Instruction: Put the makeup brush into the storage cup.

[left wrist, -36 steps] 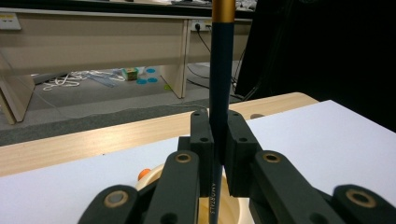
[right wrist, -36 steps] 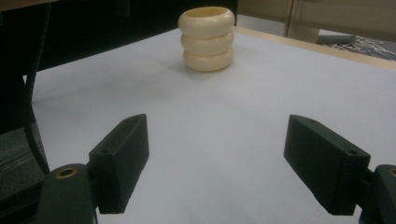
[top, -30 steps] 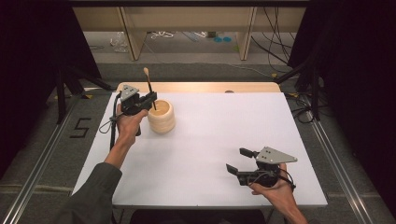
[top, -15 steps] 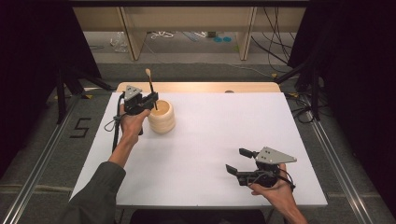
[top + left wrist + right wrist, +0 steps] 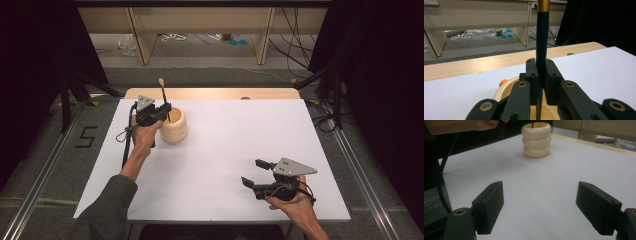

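Observation:
A cream ribbed holder [image 5: 174, 126] stands on the white table [image 5: 235, 140] at the back left; it also appears as a three-ringed pot [image 5: 536, 139] in the right gripper view. My left gripper [image 5: 162, 111] is shut on a dark pencil [image 5: 542, 47] with a gold band, held upright over the holder's mouth [image 5: 504, 91]. The pencil's pale tip [image 5: 161, 81] sticks up above the gripper. An orange item [image 5: 503, 82] lies inside the holder. My right gripper [image 5: 253, 173] rests open at the front right, with nothing between its jaws, which stand wide apart in the right gripper view [image 5: 541, 207].
A wooden strip [image 5: 210, 93] borders the table's far edge. Beyond it are shelf legs [image 5: 142, 40] and loose cables [image 5: 175, 37] on the floor. A cable [image 5: 126, 145] trails from the left gripper along the forearm.
The left gripper with the pencil has shifted slightly toward the holder and lowered a little. The right gripper has stayed where it was.

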A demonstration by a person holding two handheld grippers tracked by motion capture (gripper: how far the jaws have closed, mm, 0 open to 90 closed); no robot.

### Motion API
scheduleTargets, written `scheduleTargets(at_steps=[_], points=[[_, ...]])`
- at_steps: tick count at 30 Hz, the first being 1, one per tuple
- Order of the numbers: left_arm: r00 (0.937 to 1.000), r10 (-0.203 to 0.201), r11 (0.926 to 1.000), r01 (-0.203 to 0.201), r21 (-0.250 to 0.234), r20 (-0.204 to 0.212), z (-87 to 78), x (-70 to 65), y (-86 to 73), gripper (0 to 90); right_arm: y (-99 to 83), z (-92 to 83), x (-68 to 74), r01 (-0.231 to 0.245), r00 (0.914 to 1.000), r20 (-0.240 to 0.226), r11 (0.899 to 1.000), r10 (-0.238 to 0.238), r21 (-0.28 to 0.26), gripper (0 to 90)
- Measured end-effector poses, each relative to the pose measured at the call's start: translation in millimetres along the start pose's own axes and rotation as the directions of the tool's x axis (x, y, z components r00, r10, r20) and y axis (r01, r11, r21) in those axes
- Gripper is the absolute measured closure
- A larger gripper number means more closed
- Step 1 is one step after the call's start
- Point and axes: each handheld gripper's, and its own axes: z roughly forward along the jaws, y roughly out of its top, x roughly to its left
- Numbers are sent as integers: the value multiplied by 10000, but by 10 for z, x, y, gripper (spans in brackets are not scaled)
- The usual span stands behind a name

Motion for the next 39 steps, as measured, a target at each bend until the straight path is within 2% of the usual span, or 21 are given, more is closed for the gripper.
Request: scheduleTargets(at_steps=[9, 13, 14, 39], points=[[9999, -112, 9999, 112, 98, -54, 16, 3, -81, 835, -12, 33, 8, -31, 9999, -116, 9999, 29, -166, 235], [9999, -156, 9998, 157, 101, -70, 25, -2, -104, 835, -15, 33, 7, -38, 9999, -128, 9999, 36, -138, 235], [9998, -189, 9998, 189, 97, -73, 29, -5, -110, 835, -5, 4, 8, -1, 10000, 3, 9998, 1, 208, 236], [9998, -172, 9995, 175, 262, -117, 48, -9, -204, 833, -14, 27, 13, -27, 9997, -229, 10000, 29, 93, 240]])
